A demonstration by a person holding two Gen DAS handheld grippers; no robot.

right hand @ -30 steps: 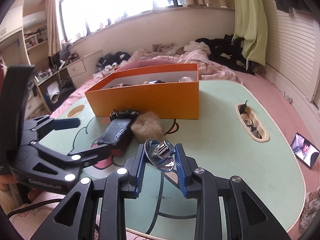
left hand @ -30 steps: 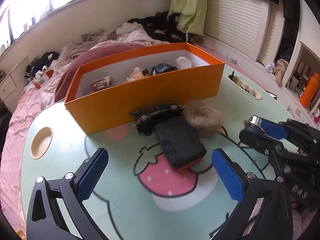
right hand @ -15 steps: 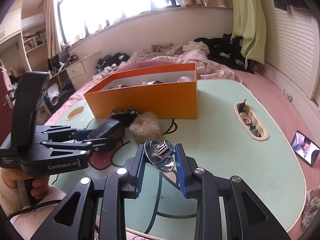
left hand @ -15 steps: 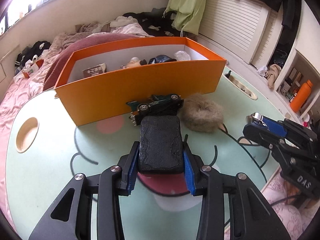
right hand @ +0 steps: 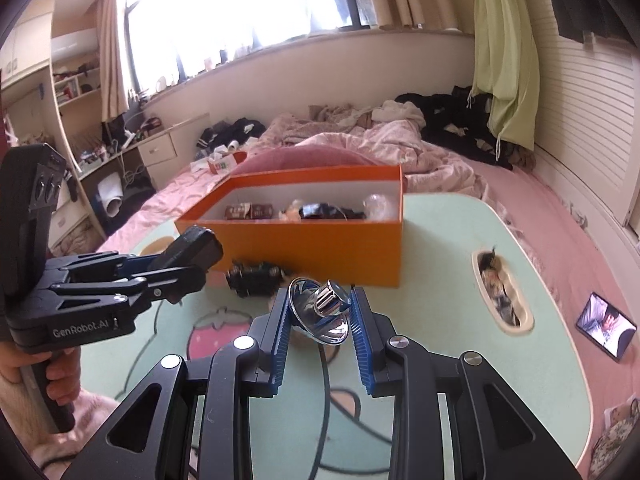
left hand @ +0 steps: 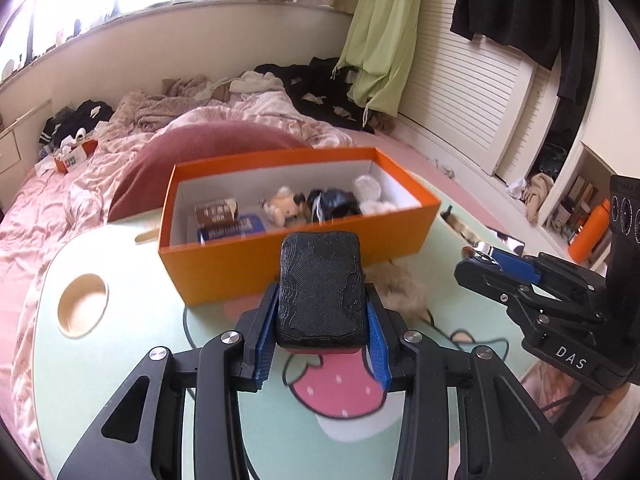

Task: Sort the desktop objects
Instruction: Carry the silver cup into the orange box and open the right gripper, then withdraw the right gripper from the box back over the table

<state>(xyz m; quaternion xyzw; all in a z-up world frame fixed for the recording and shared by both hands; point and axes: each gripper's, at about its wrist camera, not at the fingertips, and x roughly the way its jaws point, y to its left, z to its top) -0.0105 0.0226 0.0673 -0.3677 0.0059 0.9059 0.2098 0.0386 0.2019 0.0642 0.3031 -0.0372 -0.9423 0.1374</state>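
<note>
Left tool [left hand: 322, 322] was clamped across the sides of the black case [left hand: 321, 288], off the counter [left hand: 100, 360], near the box [left hand: 280, 264]. We judged it stiff, light, grippy. Right tool [right hand: 320, 338] pinched a slick metal funnel [right hand: 322, 314] at its rim.

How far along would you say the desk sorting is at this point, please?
Partly done. The orange box already holds several small items. In hand: the left tool grips a black pouch, lifted off the table, and the right tool grips a shiny metal piece. Neither is in the box yet. Left on the table: a dark toy car and a furry brown object.
</note>
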